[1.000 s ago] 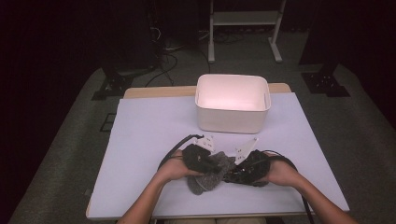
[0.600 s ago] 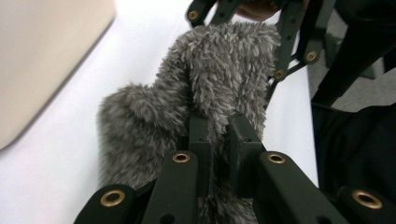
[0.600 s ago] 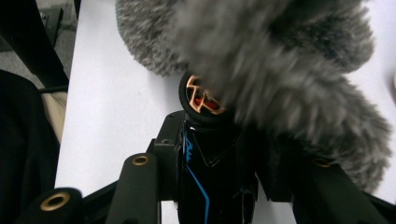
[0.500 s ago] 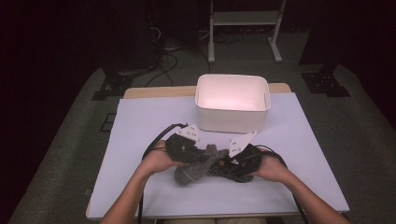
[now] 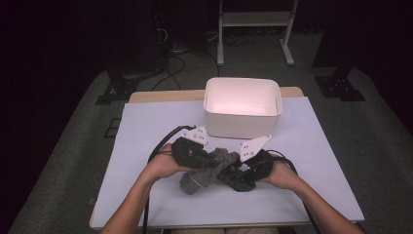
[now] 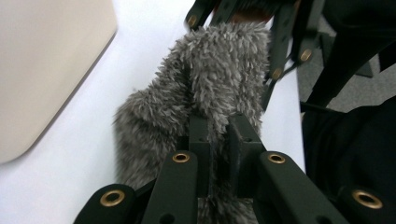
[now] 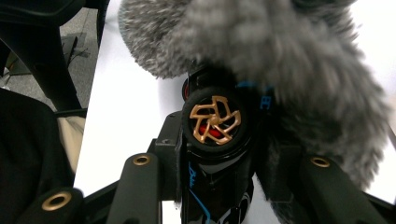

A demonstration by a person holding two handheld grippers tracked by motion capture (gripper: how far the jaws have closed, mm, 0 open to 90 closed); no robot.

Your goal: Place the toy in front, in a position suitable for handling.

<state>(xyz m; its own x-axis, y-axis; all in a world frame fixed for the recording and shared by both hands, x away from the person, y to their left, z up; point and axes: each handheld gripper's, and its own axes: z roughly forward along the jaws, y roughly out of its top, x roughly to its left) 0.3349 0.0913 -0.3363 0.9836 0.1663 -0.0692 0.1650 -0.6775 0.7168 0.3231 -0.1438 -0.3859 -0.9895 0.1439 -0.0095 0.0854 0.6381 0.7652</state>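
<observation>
Clearly the grey fuzzy cloth [image 5: 207, 171] lies bunched on the white table cover [image 5: 146, 136] near its front edge, partly wrapped over a black toy car with a gold wheel [image 7: 214, 120], and both sit between the 2 grippers, just in front of the white bin [image 5: 242, 107]. The left gripper [image 6: 218, 135] has its jaws pinched on a fold of the cloth, while the right gripper [image 7: 219, 140] clamps the car by its wheel end. Likely risks: the plush fold could slip out of that narrow pinch, or pulling the 2 apart could snag the pile on the wheel and drag the car loose.
</observation>
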